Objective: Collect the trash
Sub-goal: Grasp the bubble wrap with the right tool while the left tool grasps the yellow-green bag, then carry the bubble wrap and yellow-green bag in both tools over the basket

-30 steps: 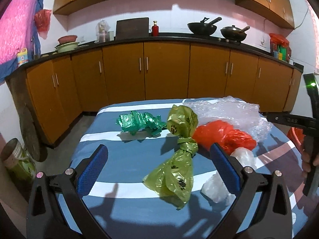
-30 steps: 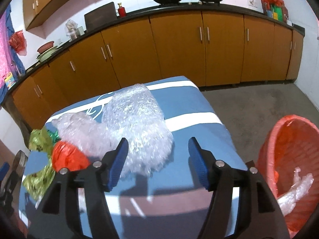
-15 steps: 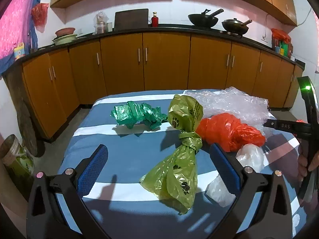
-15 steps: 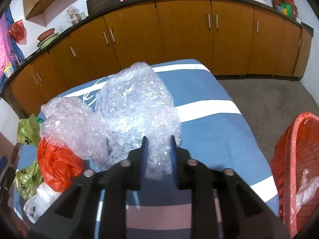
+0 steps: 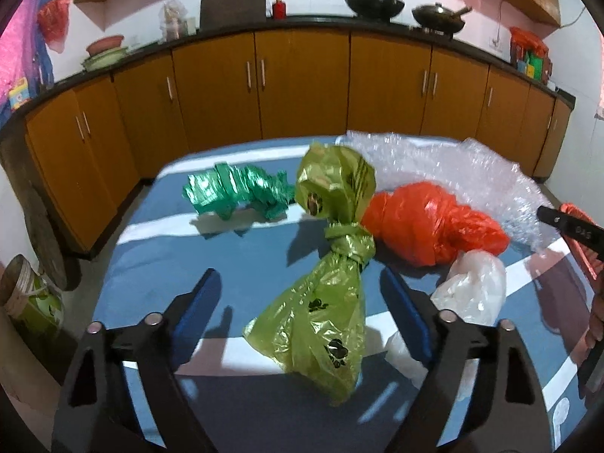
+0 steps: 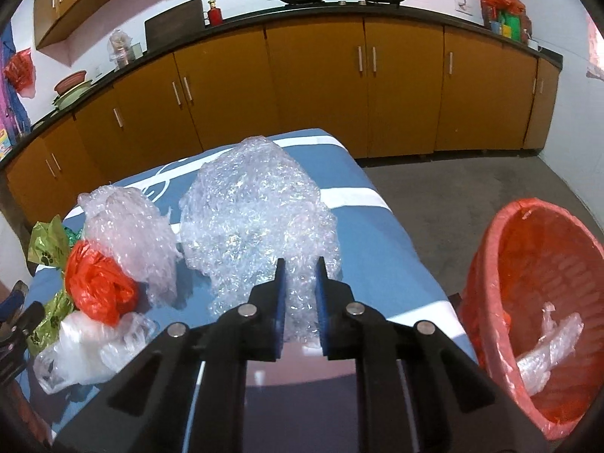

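Note:
On the blue striped table (image 5: pixel 151 264) lies a knotted olive-green bag with paw prints (image 5: pixel 332 264). It sits between the fingers of my left gripper (image 5: pixel 300 279), whose jaws are closing; the pads stand clear of it. Beside it lie a crumpled green bag (image 5: pixel 238 192), an orange bag (image 5: pixel 426 219) and a clear plastic bag (image 5: pixel 472 287). My right gripper (image 6: pixel 300 264) is still closing, and its pads pinch the near edge of a big bubble wrap wad (image 6: pixel 256 219). A smaller bubble wrap clump (image 6: pixel 124 222) lies to the left.
A red basket (image 6: pixel 528 302) stands on the floor right of the table with a plastic scrap (image 6: pixel 547 343) inside. Wooden kitchen cabinets (image 6: pixel 321 87) line the far wall. A tin (image 5: pixel 26 294) sits on the floor at the left.
The right jaws went from wide apart to pinched on the bubble wrap. The left gripper came lower and closer over the olive-green bag, and its fingers narrowed.

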The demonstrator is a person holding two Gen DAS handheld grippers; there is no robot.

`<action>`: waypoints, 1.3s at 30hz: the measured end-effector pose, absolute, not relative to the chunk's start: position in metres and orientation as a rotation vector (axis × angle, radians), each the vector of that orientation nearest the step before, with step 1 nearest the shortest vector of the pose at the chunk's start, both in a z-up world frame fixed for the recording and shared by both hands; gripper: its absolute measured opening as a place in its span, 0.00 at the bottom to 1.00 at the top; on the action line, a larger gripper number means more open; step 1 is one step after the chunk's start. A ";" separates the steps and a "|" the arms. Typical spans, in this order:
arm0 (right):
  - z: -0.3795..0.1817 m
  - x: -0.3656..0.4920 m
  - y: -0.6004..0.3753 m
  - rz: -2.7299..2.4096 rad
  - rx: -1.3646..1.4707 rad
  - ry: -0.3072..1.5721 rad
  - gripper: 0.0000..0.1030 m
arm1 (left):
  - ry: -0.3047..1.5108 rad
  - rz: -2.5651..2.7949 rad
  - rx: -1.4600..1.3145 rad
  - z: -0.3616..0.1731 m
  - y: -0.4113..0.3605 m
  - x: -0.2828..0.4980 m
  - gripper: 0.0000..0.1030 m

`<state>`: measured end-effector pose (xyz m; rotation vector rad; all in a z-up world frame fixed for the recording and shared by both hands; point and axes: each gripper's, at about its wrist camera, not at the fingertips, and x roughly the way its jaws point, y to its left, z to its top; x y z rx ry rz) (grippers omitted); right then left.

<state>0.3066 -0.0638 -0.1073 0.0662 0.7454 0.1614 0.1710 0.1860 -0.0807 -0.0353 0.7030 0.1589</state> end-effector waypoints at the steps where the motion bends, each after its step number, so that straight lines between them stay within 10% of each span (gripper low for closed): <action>1: -0.107 0.305 -0.066 0.160 0.074 0.745 0.14 | 0.716 0.160 -0.036 -0.082 0.186 0.173 0.78; 12: -0.110 0.305 -0.073 0.162 0.094 0.767 0.14 | 0.842 0.131 -0.099 -0.101 0.195 0.189 0.60; 21: -0.110 0.300 -0.073 0.164 0.090 0.766 0.14 | 0.840 0.101 -0.152 -0.102 0.200 0.184 0.16; 39: -0.061 0.262 -0.099 0.146 0.114 0.674 0.13 | 0.679 0.064 -0.140 -0.035 0.179 0.163 0.13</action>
